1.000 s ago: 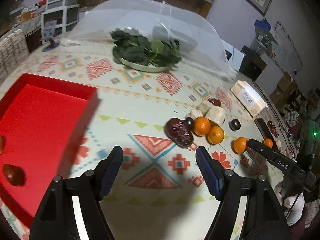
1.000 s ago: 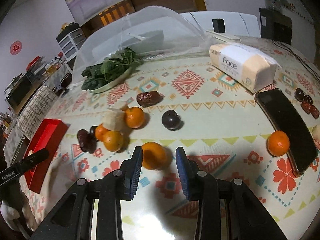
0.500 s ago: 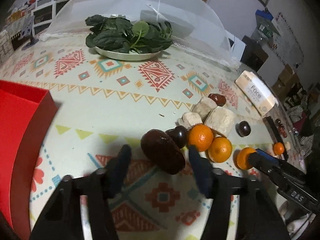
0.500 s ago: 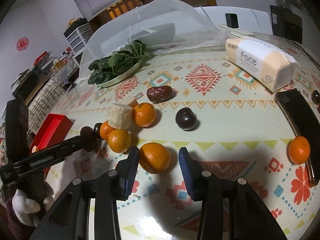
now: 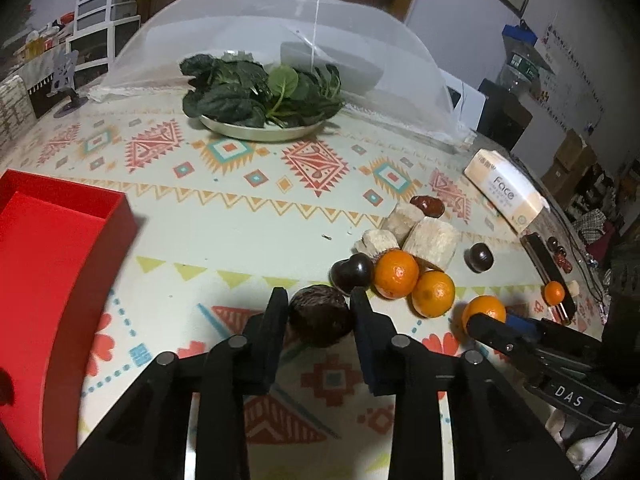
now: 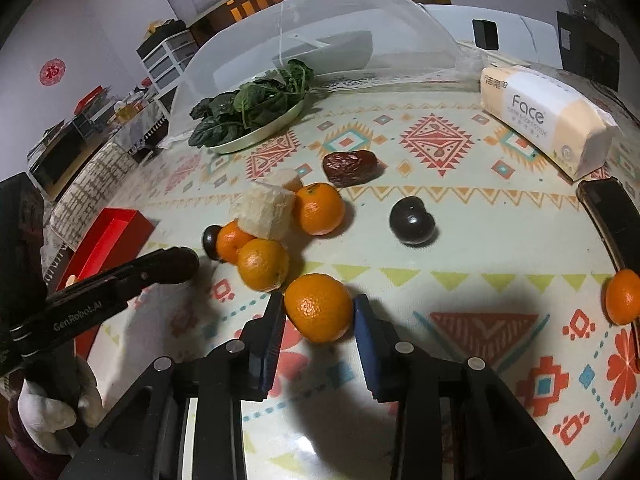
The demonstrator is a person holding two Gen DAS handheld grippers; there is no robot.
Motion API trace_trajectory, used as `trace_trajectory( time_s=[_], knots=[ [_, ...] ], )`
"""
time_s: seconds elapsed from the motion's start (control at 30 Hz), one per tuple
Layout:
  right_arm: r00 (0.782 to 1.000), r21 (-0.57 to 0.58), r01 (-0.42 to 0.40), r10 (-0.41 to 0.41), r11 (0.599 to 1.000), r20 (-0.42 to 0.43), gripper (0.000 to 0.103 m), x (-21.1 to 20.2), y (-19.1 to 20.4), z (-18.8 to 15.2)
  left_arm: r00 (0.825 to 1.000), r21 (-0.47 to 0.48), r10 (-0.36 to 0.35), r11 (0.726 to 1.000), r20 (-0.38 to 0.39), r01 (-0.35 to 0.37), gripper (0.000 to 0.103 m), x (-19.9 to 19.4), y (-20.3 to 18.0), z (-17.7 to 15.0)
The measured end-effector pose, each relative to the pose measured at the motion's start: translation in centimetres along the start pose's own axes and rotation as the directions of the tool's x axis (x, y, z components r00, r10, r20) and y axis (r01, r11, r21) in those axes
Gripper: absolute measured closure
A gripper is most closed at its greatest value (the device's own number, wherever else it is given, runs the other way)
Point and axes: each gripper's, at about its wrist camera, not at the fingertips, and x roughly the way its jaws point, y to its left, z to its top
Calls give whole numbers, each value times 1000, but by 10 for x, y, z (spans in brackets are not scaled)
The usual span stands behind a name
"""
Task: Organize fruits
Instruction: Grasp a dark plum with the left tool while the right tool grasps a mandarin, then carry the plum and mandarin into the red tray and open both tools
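Note:
My left gripper [image 5: 319,312] has its jaws closed around a wrinkled dark brown date [image 5: 321,315] that lies on the patterned tablecloth. My right gripper [image 6: 319,320] has its jaws on both sides of an orange mandarin [image 6: 319,306] on the cloth. Two more mandarins [image 5: 416,284], a dark round fruit [image 5: 352,272] and pale cut chunks [image 5: 430,237] cluster beside the date. A red tray [image 5: 48,264] lies at the left, with a dark fruit [image 5: 4,386] at its near edge.
A plate of greens [image 5: 260,96] stands at the back before a mesh food cover [image 5: 280,36]. A tissue pack [image 6: 548,120], a black phone [image 6: 616,220], a lone mandarin [image 6: 624,296], a dark plum [image 6: 412,220] and another date [image 6: 350,166] lie on the right.
My left gripper moved from over the red tray toward the fruit pile and closed around the date. My right gripper stayed around its mandarin and moved slightly forward.

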Motion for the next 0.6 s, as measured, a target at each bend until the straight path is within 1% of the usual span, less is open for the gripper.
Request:
trace_trajectory(
  time_s=[0.3, 0.5, 0.6],
  knots=[
    [999, -55, 0, 2, 998, 35, 66, -23, 34, -3, 999, -32, -27, 999, 19, 28, 73, -25, 22, -13],
    [999, -106, -18, 22, 994, 38, 66, -28, 68, -6, 996, -78, -32, 996, 85, 39, 73, -60, 47, -19],
    [999, -137, -30, 36, 990, 39, 66, -31, 88, -5, 991, -123, -24, 992, 128, 40, 73, -81, 70, -18]
  ],
)
